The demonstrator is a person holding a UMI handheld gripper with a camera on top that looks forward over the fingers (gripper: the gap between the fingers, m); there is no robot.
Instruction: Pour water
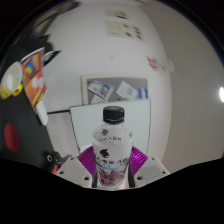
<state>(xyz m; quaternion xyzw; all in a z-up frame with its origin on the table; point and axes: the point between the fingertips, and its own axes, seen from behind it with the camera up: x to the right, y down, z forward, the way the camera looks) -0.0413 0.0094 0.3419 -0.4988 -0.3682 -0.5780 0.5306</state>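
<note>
On the far left, a white paper cup with red and blue markings [36, 78] leans at a tilt among a few dark, indistinct objects, well apart from the gripper and up against a pale wall. To the right of it, a pale desk [82, 128] runs back toward that wall, where some papers or cards [120, 90] are propped. In the middle, close to the camera, a clear plastic water bottle with a black screw cap and a white label bearing purple print [112, 148] stands upright between the two fingers. The gripper [112, 168] has its fingers closed onto the bottle's lower body, with the left purple pad [87, 160] and the right purple pad [137, 160] pressed against either side of the label. The cap appears to be on, so no water could leave the bottle as it stands. For the pour to go well, the grip likely needs to stay firm and low enough that the bottle does not swivel when tipped. The bottle should probably be carried level toward the cup, then tilted slowly with its mouth over the rim.
</note>
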